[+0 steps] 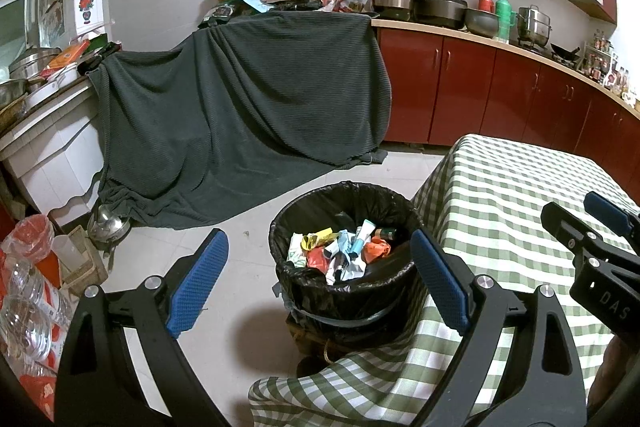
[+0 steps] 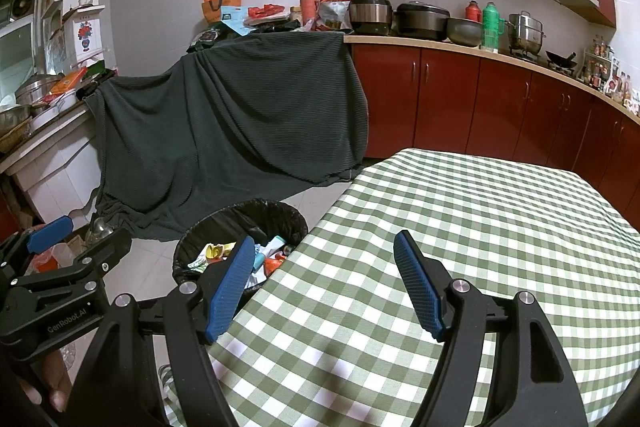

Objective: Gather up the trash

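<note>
While your left gripper (image 1: 320, 263) hung over the bin (image 1: 344, 227), fingers spread and empty, wrappers (image 1: 340, 247) inside, your right gripper (image 2: 324, 275) gaped over the tablecloth (image 2: 480, 227).

Both wrist views tilt down, sharing the bin (image 1: 340, 227) and checked table (image 2: 460, 227).

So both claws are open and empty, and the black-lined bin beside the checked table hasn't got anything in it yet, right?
Not quite. The bin already holds crumpled wrappers and a tube, as the left wrist view shows. The rest stands: the left gripper and right gripper are open and empty, and the bin stands beside the checked table.
</note>
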Demonstrator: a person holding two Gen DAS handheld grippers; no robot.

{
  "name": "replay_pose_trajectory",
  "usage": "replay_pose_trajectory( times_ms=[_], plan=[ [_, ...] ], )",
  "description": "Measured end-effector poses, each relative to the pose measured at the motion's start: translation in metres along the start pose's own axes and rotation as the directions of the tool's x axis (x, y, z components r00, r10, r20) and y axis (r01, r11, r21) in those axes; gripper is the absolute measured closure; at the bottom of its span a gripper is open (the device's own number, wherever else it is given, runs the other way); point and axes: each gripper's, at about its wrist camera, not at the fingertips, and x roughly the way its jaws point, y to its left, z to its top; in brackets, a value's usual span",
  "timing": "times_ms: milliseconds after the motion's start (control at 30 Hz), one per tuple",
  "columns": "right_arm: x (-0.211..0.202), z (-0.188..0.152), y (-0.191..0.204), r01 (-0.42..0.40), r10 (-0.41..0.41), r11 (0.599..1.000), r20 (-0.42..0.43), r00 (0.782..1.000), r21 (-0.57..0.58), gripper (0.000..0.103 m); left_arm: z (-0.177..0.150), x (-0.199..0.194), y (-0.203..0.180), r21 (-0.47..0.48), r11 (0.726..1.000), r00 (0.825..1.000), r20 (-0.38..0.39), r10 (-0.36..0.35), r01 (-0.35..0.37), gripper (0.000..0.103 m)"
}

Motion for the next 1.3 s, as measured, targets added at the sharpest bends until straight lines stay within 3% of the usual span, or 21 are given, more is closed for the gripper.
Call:
replay_pose_trajectory(
  times_ms=[1300],
  plan=[
    [0.0000, 0.0005, -0.0002, -0.001, 0.001, 1.000, -0.001, 1.000, 0.002, 0.033, 0.0004, 0.0000, 0.0020, -0.002, 1.000, 1.000, -0.001, -0.001, 0.001, 0.013]
  ],
)
